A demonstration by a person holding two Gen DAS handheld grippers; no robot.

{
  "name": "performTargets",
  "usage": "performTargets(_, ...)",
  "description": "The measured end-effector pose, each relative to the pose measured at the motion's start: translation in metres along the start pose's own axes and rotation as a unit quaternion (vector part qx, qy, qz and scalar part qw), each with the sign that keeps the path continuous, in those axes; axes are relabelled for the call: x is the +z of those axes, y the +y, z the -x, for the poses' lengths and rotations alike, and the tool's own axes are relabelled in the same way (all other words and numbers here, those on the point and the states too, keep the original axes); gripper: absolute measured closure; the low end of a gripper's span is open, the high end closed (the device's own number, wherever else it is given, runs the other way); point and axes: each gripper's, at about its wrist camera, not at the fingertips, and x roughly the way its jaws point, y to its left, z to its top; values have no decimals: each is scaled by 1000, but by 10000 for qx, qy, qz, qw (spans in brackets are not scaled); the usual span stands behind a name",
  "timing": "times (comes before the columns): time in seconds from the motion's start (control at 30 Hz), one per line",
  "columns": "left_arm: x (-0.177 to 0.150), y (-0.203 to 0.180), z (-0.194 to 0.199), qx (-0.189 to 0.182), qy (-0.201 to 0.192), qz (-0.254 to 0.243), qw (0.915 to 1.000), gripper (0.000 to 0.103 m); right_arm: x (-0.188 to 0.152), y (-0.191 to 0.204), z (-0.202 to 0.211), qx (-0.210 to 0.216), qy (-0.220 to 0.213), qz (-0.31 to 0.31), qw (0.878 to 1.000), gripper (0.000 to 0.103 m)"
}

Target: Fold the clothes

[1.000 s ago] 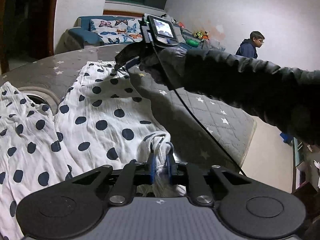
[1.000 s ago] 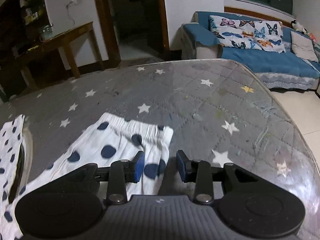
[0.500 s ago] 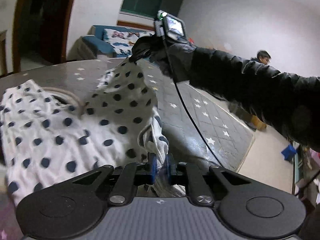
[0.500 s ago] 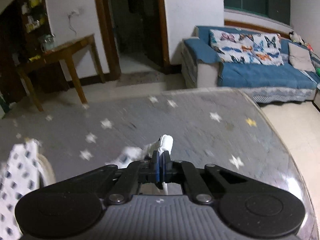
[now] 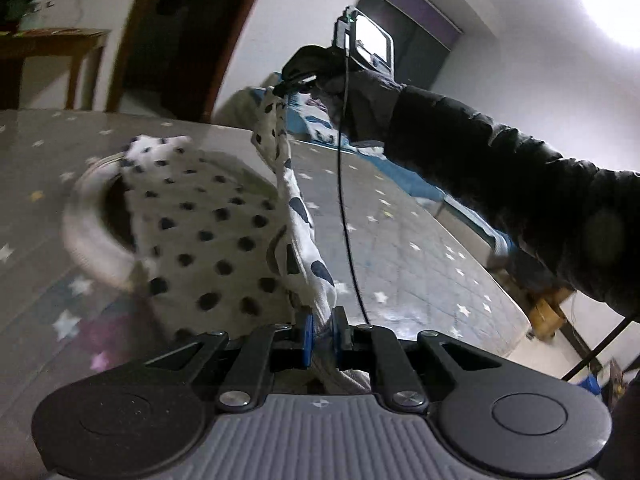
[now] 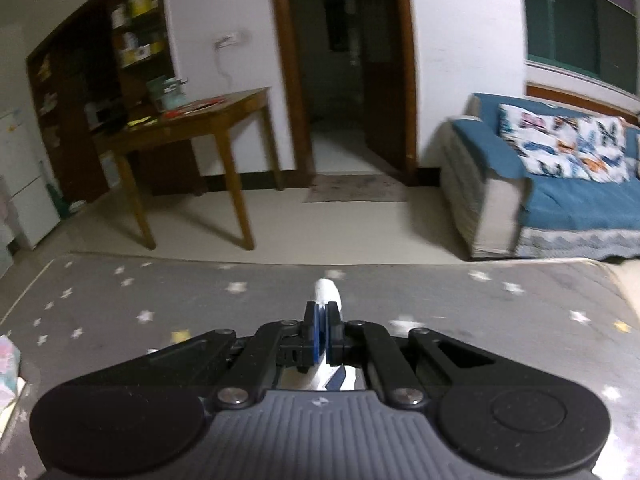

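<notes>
A: White cotton garment with dark polka dots (image 5: 216,224), one edge lifted off the grey star-print quilted mattress (image 5: 400,248), rest draped on it.

B: Grippers?

A: Left gripper (image 5: 320,330): blue pads pinched on a bunched corner. Right gripper (image 6: 322,330): jaws together on a white fold, held high and further off. The edge stretches between them.

B: Step?

A: Looks like mid-fold, with the raised edge being carried across. Next move probably needs both ends kept level and taut, then laid over the flat part with edges lined up. Direction is a guess.

B: Containers?

A: Pale round rim (image 5: 86,236) under the cloth, maybe a basin; contents hidden. Jars on the dark wooden shelf (image 6: 136,24), too blurred to read.
</notes>
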Motion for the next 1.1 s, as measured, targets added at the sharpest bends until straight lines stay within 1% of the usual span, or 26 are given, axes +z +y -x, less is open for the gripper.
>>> performTargets(0.13, -9, 15, 8, 128, 17, 221, 9997, 93, -4, 55, -28, 203, 91, 278, 9994, 101)
performTargets(0.3, -21, 33, 17, 288, 38, 496, 9983, 92, -19, 125, -69, 371, 277, 782, 9959, 100)
performTargets(0.33, -23, 36, 19, 320, 42, 551, 9980, 92, -23, 137, -77, 487, 351, 821, 9948, 99)
performTargets(0.37, -26, 40, 21, 352, 47, 606, 9975, 92, -27, 149, -84, 604, 423, 859, 9936, 96)
performTargets(0.43, -30, 47, 25, 416, 55, 716, 9966, 92, -32, 163, -91, 889, 549, 880, 9906, 91)
performTargets(0.5, -32, 51, 28, 477, 56, 738, 9961, 90, -34, 168, -89, 977, 574, 960, 9889, 90)
performTargets(0.6, -31, 51, 33, 564, 44, 619, 9965, 88, -30, 165, -79, 972, 565, 1264, 9856, 90)
performTargets(0.7, -30, 50, 38, 651, 32, 500, 9966, 88, -27, 143, -67, 880, 614, 1337, 9852, 90)
performTargets(0.8, -29, 50, 43, 738, 20, 381, 9965, 85, -28, 115, -63, 693, 730, 1321, 9861, 90)
performTargets(0.9, -29, 49, 48, 825, 8, 262, 9962, 84, -33, 86, -62, 541, 881, 1272, 9865, 90)
performTargets(0.97, -27, 49, 53, 904, -33, 201, 9957, 84, -41, 68, -67, 499, 1055, 1175, 9862, 90)
performTargets(1.03, -22, 49, 58, 991, -105, 191, 9948, 81, -49, 52, -72, 510, 1175, 1046, 9862, 90)
performTargets(1.1, -17, 45, 53, 975, -111, 139, 9951, 79, -57, 39, -77, 607, 1304, 882, 9857, 90)
